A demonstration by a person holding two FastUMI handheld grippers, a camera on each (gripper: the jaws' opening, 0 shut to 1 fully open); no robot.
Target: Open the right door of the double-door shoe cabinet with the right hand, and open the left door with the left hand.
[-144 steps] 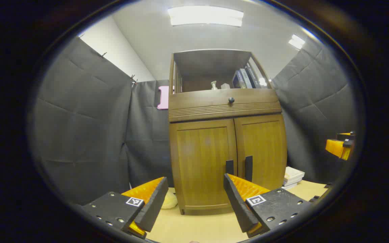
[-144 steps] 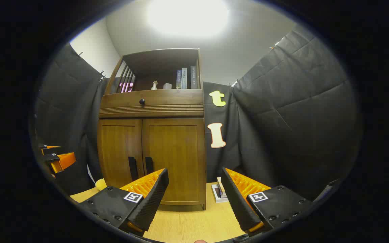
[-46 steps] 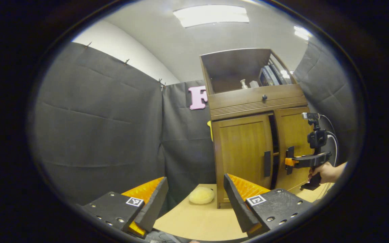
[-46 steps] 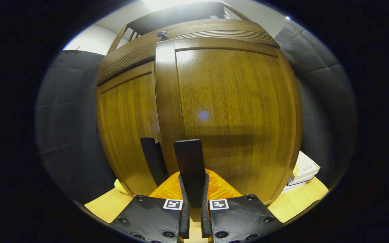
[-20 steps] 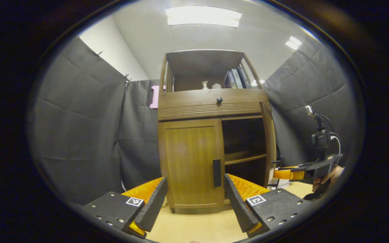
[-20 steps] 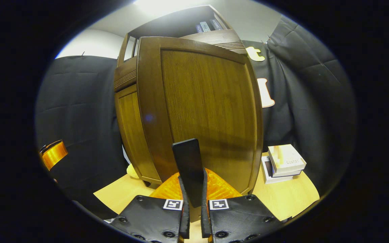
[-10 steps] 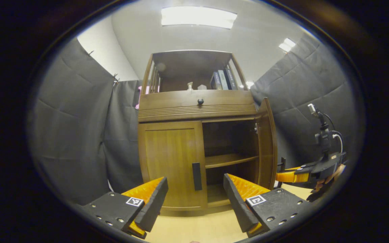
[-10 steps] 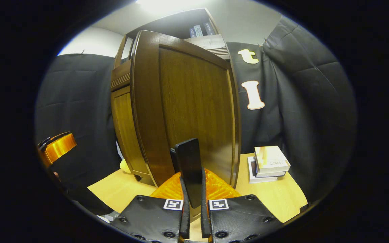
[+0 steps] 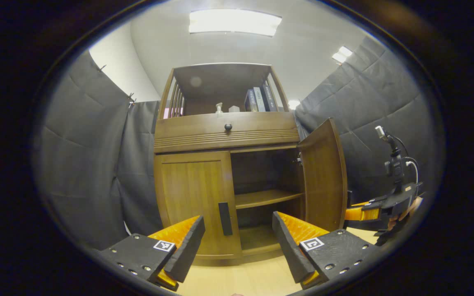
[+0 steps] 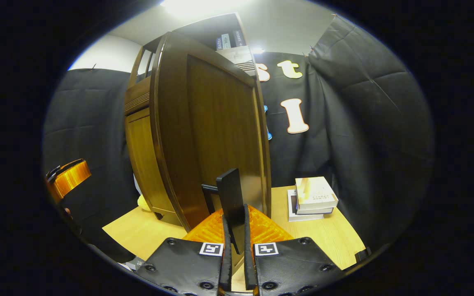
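Right hand-held gripper (image 10: 235, 263) clenched on the right door's handle (image 10: 231, 205) — right door (image 9: 323, 176) swung wide. Left hand-held gripper (image 9: 237, 242) released, hovering before the shut left door (image 9: 191, 197), apart from its handle (image 9: 225, 213). Shoe cabinet (image 9: 224, 131) stands on the worktop (image 10: 335, 238); lower shelf interior dark — contents unreadable.

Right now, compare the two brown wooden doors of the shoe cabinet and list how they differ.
The right brown wooden door is swung out, baring the inner shelf; the left brown wooden door sits shut against the cabinet front. The right door's dark bar handle is pinched by the right gripper; the left door's dark bar handle is untouched, with the open left gripper short of it. Both are panelled wood with the same vertical handle.
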